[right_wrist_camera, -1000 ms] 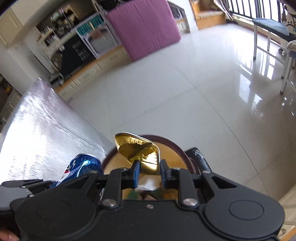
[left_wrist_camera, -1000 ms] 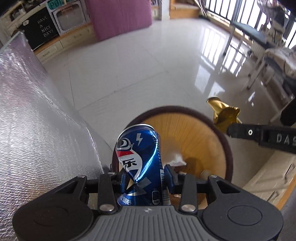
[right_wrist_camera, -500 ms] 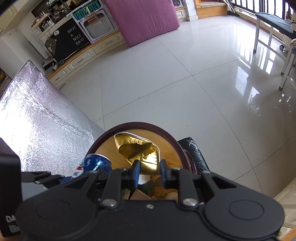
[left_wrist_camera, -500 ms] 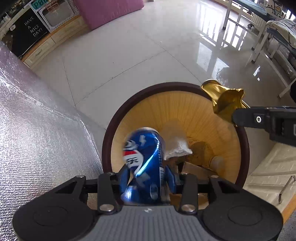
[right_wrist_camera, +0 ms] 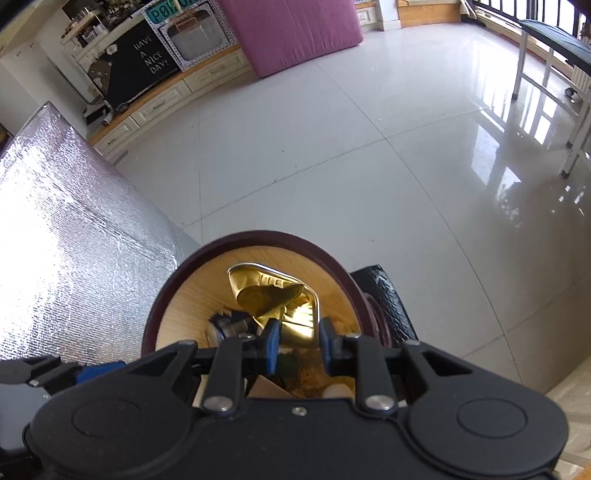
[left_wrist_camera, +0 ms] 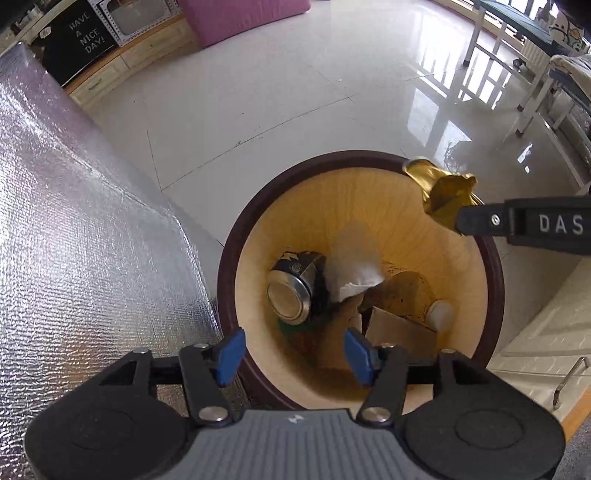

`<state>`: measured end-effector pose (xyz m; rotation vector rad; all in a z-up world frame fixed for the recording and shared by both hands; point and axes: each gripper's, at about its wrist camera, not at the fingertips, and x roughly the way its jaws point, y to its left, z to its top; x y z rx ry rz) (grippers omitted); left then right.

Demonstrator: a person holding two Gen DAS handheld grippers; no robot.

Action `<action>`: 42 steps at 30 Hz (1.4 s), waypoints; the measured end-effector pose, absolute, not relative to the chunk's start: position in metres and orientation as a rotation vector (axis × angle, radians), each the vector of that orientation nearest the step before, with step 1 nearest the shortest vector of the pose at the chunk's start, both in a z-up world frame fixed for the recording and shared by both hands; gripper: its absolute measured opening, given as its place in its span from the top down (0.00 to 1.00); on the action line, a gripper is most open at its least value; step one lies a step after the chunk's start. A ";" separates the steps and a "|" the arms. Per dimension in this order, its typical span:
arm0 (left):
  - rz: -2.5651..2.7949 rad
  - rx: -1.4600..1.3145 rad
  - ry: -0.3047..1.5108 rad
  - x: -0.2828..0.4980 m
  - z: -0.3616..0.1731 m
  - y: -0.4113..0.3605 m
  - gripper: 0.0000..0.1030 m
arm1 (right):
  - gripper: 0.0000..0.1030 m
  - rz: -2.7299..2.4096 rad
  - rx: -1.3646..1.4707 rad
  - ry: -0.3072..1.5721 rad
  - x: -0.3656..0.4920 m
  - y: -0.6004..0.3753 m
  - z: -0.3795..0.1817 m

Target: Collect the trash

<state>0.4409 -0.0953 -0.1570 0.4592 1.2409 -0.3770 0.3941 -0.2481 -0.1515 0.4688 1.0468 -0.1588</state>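
The can [left_wrist_camera: 295, 291] has dropped from the left gripper [left_wrist_camera: 293, 354], now spread empty, into the bin [left_wrist_camera: 229, 258]. The right gripper [right_wrist_camera: 297, 341] pinches the gold wrapper [right_wrist_camera: 280, 299] near the bin's right rim; released there, it may flutter outside.

**A bright tiled room, seen from above**

A glossy white tiled floor [right_wrist_camera: 332, 155] was seen across most of both views, crossed by thin dark grout lines; strong daylight was reflected on it at the right, beneath white furniture legs [left_wrist_camera: 532, 92]; a large pink cushioned block [right_wrist_camera: 288, 29] was stood against the far side; a low cream cabinet with drawers [right_wrist_camera: 162, 107] was set along the wall, and a black sign reading "HAVE A NICE DAY!" [right_wrist_camera: 147, 59] was propped on it; a silver quilted foil surface [left_wrist_camera: 66, 221] was spread at the left.
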 end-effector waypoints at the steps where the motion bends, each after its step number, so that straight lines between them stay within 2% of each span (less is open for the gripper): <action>1: -0.375 0.456 1.240 0.441 -0.157 -0.094 0.35 | 0.77 -0.149 0.464 1.037 0.396 -0.248 -0.152; 4: -0.367 0.446 1.240 0.440 -0.157 -0.092 0.25 | 0.72 -0.124 0.464 1.034 0.400 -0.251 -0.154; 5: -0.363 0.443 1.242 0.440 -0.158 -0.091 0.22 | 0.60 -0.134 0.458 1.044 0.401 -0.252 -0.156; 6: -0.359 0.442 1.244 0.442 -0.159 -0.090 0.22 | 0.54 -0.146 0.445 1.053 0.400 -0.253 -0.159; 15: -0.346 0.426 1.253 0.444 -0.159 -0.086 0.16 | 0.54 -0.137 0.420 1.078 0.395 -0.258 -0.157; 17: -0.340 0.415 1.255 0.442 -0.159 -0.085 0.14 | 0.51 -0.125 0.412 1.090 0.395 -0.258 -0.156; 25: -0.282 0.353 1.256 0.433 -0.151 -0.079 0.06 | 0.23 -0.088 0.349 1.104 0.386 -0.252 -0.150; 28: -0.260 0.345 1.243 0.427 -0.145 -0.077 0.05 | 0.06 -0.106 0.323 1.088 0.383 -0.250 -0.141; 29: -0.252 0.341 1.239 0.424 -0.143 -0.076 0.05 | 0.04 -0.106 0.316 1.079 0.382 -0.249 -0.138; 33: -0.227 0.313 1.227 0.413 -0.130 -0.069 0.03 | 0.00 -0.118 0.315 1.038 0.372 -0.247 -0.123; 42: -0.183 0.253 1.133 0.385 -0.083 -0.051 0.00 | 0.00 -0.164 0.304 0.980 0.339 -0.248 -0.087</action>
